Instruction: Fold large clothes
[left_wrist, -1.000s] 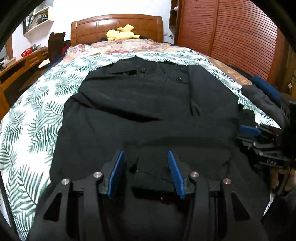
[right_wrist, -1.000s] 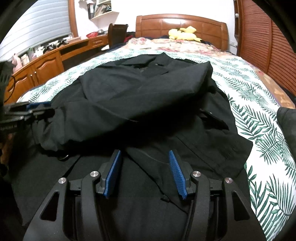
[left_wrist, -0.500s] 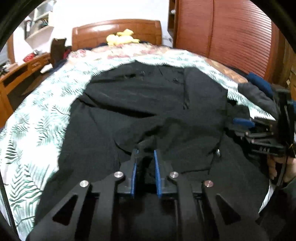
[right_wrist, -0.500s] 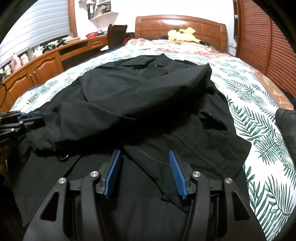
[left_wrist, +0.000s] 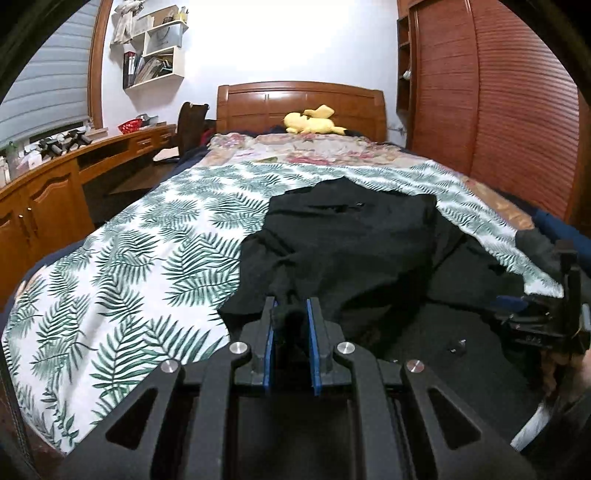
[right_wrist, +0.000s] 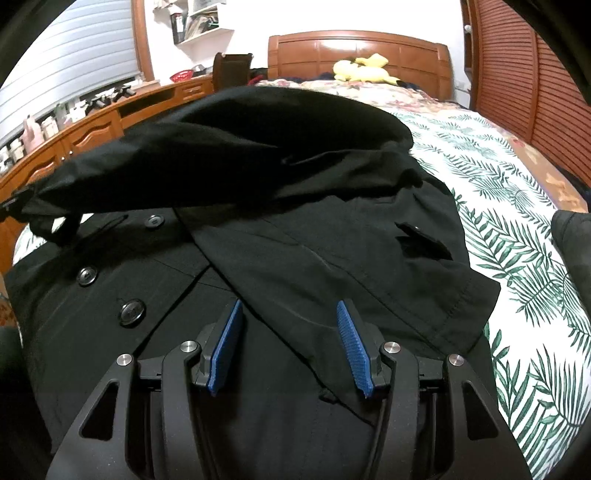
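black coat (right_wrist: 295, 229), leaf-print bedspread (left_wrist: 140, 258), wooden headboard (left_wrist: 301, 103)

One black coat (right_wrist: 280, 206), three visible coat buttons (right_wrist: 87, 276), one yellow plush toy (left_wrist: 314, 122), perhaps one dark garment (right_wrist: 572, 243) beside it

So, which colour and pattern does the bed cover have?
The bed cover is white with green palm-leaf prints, clearest in the left wrist view.

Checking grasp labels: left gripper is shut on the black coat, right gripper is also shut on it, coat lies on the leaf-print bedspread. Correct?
Not quite. The right gripper is open: in the right wrist view its blue pads stand wide apart over the black coat, holding nothing. The left gripper is shut on the coat, as the left wrist view shows, and the coat lies on the leaf-print bedspread.
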